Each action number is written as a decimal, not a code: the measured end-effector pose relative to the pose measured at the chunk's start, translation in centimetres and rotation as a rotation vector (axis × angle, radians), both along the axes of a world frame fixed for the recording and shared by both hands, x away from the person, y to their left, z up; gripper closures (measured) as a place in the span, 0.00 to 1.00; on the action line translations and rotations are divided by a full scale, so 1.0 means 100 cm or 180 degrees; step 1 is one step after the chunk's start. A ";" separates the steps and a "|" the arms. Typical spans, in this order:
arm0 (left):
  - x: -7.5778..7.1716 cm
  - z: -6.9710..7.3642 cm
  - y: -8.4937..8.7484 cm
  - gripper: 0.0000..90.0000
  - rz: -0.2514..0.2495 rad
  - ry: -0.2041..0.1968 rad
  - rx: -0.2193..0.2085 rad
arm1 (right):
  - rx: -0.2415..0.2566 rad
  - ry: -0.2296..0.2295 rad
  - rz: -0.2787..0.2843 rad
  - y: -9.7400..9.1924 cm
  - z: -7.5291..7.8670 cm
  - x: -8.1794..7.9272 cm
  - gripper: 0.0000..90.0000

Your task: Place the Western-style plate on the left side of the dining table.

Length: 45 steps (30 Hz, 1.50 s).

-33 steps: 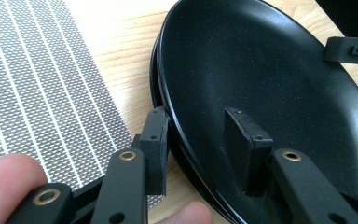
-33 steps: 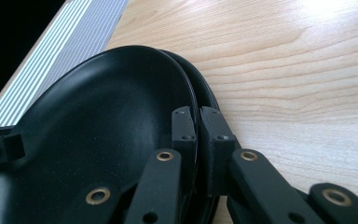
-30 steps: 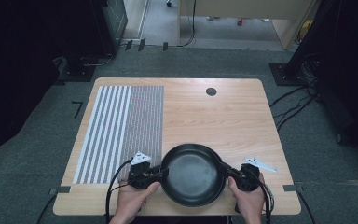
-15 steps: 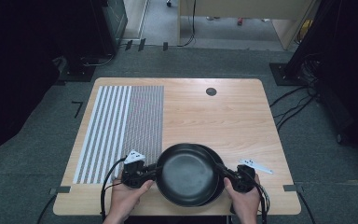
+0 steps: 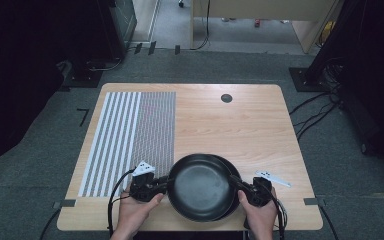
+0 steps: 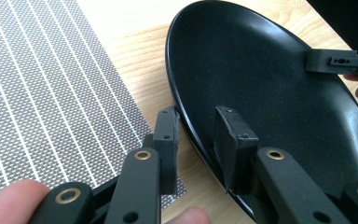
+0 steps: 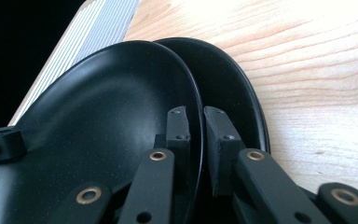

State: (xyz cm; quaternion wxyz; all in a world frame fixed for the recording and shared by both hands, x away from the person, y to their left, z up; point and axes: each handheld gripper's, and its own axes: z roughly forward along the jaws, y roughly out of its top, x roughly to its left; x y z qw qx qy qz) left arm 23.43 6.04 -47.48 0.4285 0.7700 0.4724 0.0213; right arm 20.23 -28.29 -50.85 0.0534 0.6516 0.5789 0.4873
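At the table's [image 5: 260,125] 6 o'clock edge, left gripper [image 5: 164,185] and right gripper [image 5: 236,181] each pinch the top plate's [image 5: 200,186] opposite rims, balancing it over the lower plate [image 7: 233,84].

Black jaws, brass-ringed screw holes

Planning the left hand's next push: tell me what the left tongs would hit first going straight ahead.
The left tongs already straddle the upper black plate's rim. Straight on across the plate, the first thing is probably the right tongs on the far rim.
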 end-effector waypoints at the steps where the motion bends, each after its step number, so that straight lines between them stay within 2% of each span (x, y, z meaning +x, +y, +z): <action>1: 0.000 0.000 0.000 0.80 0.0001 -0.0005 -0.0001 | 0.0033 0.0007 -0.0017 0.000 -0.001 0.000 0.90; 10: -0.001 -0.002 0.000 0.80 0.0032 0.0029 -0.0050 | 0.0387 0.0088 -0.0157 0.000 -0.008 -0.001 0.91; 12: -0.001 -0.002 0.001 0.81 0.0063 0.0109 -0.0129 | 0.0507 0.0110 -0.0190 -0.003 -0.011 -0.001 0.93; 13: -0.001 -0.002 0.002 0.81 0.0061 0.0125 -0.0144 | 0.0629 0.0147 -0.0209 -0.004 -0.012 -0.002 0.93; 17: -0.001 -0.003 0.002 0.81 0.0065 0.0162 -0.0183 | 0.0737 0.0189 -0.0221 -0.006 -0.013 -0.002 0.94; 18: 0.000 -0.003 0.004 0.82 0.0079 0.0209 -0.0260 | 0.0866 0.0220 -0.0248 -0.007 -0.013 -0.002 0.95; 20: 0.000 -0.003 0.004 0.83 0.0095 0.0237 -0.0312 | 0.0907 0.0224 -0.0261 -0.008 -0.013 -0.002 0.95; 27: 0.000 -0.001 0.006 0.85 0.0137 0.0290 -0.0385 | 0.0858 0.0183 -0.0261 -0.006 -0.007 -0.002 0.94; 36: 0.000 0.011 0.013 0.85 0.0227 0.0193 -0.0406 | 0.0798 0.0116 -0.0180 0.001 0.009 0.003 0.94; 41: 0.002 0.014 0.019 0.85 0.0273 0.0196 -0.0464 | 0.0682 0.0060 -0.0150 0.009 0.021 0.009 0.94; 45: 0.004 0.018 0.025 0.86 0.0306 0.0186 -0.0503 | 0.0656 0.0034 -0.0116 0.012 0.027 0.015 0.94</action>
